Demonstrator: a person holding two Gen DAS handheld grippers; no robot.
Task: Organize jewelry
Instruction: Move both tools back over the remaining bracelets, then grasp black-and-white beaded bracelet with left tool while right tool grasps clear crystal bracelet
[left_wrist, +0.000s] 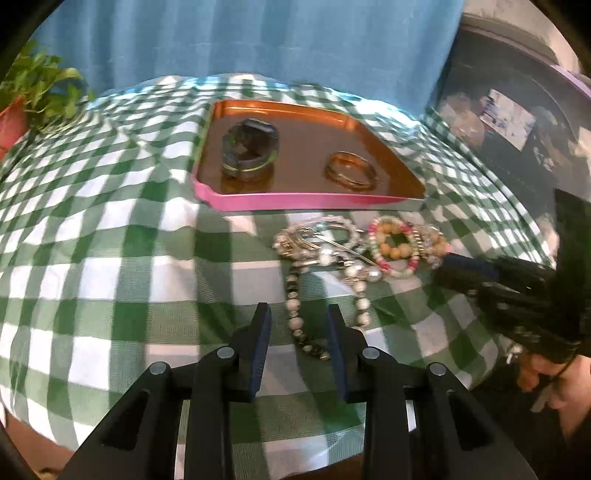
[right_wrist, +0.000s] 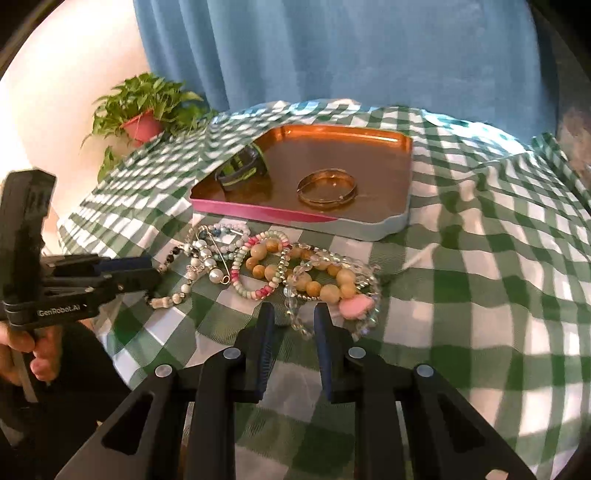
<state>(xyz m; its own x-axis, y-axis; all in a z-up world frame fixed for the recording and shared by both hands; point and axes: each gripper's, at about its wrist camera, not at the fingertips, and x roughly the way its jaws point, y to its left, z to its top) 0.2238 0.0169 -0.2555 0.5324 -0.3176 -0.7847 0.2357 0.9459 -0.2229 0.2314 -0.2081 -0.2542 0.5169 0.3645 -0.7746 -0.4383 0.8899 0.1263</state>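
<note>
A copper-lined tray with a pink rim (left_wrist: 295, 201) (right_wrist: 258, 213) sits on the checked cloth. In it lie gold bangles (left_wrist: 351, 170) (right_wrist: 328, 189) and a dark watch (left_wrist: 249, 149) (right_wrist: 242, 166). In front of the tray lies a tangled pile of bead bracelets and necklaces (left_wrist: 354, 251) (right_wrist: 280, 273). My left gripper (left_wrist: 299, 314) is open, its fingers on either side of a pearl-and-dark-bead strand (left_wrist: 297, 325). My right gripper (right_wrist: 293, 312) is open, its fingers around a clear crystal bead strand (right_wrist: 295, 317) at the pile's near edge.
A green-and-white checked cloth (left_wrist: 110, 258) (right_wrist: 480, 295) covers the table. A potted plant (right_wrist: 144, 110) (left_wrist: 33, 92) stands at the back left. A blue curtain (right_wrist: 332, 48) hangs behind. The right gripper shows at the right of the left wrist view (left_wrist: 498, 280).
</note>
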